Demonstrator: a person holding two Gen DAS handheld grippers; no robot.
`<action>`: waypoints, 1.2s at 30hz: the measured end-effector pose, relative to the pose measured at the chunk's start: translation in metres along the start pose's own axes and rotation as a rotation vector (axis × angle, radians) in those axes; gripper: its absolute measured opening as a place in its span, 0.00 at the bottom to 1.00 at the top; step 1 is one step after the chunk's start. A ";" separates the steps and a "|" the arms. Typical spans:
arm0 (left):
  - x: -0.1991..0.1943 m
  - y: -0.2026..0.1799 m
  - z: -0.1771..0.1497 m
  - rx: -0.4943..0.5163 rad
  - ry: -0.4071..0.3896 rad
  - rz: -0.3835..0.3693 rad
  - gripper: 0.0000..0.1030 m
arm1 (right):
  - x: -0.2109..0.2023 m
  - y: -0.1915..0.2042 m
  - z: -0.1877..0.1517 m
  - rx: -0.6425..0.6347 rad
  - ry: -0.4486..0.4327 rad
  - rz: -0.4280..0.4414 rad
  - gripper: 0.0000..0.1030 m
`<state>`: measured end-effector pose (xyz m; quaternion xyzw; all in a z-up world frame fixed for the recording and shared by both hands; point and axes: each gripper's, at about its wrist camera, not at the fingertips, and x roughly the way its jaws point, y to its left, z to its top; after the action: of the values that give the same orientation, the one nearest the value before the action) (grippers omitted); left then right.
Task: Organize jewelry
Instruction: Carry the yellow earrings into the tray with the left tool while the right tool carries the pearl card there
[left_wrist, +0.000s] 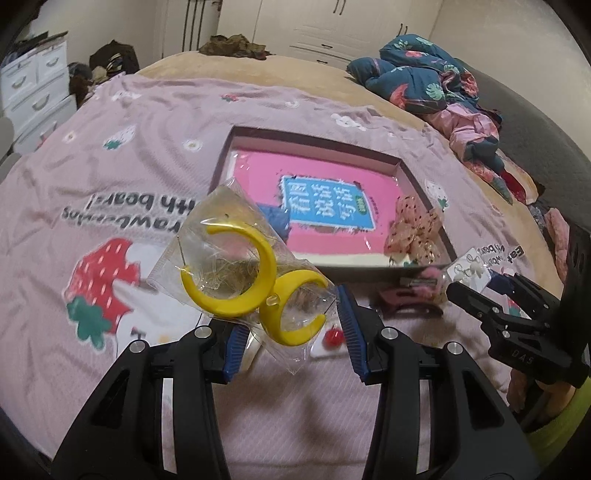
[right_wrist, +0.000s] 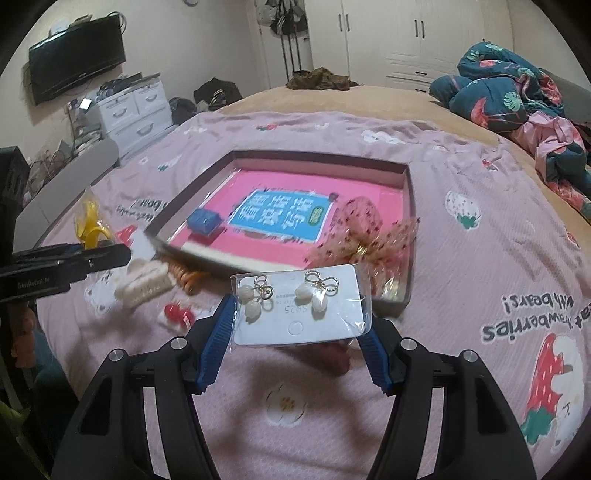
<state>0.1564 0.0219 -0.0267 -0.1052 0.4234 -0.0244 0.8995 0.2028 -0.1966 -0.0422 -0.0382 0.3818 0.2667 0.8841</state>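
Red charm (left_wrist: 333, 336) behind bagged yellow hoops (left_wrist: 255, 284)

- The left hand-held gripper (left_wrist: 291, 325) holds a clear bag of yellow hoop earrings (left_wrist: 255, 282) between its blue pads.
- Beyond it, a box (left_wrist: 410, 173) with a pink book (left_wrist: 325, 205) lies on the bed (left_wrist: 147, 155).
- The right hand-held gripper (left_wrist: 476, 284) holds a pearl earring card (left_wrist: 471, 267) at right.
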 end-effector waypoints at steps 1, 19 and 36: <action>0.002 -0.001 0.004 0.002 -0.001 -0.004 0.36 | 0.000 -0.002 0.002 0.005 -0.004 -0.001 0.60; 0.058 -0.019 0.076 0.053 0.021 -0.018 0.36 | 0.021 -0.041 0.045 0.063 -0.041 -0.044 0.60; 0.120 -0.020 0.107 0.092 0.113 -0.007 0.36 | 0.055 -0.046 0.058 0.065 -0.001 -0.035 0.60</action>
<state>0.3166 0.0044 -0.0472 -0.0639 0.4715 -0.0529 0.8780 0.2952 -0.1952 -0.0456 -0.0157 0.3889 0.2388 0.8896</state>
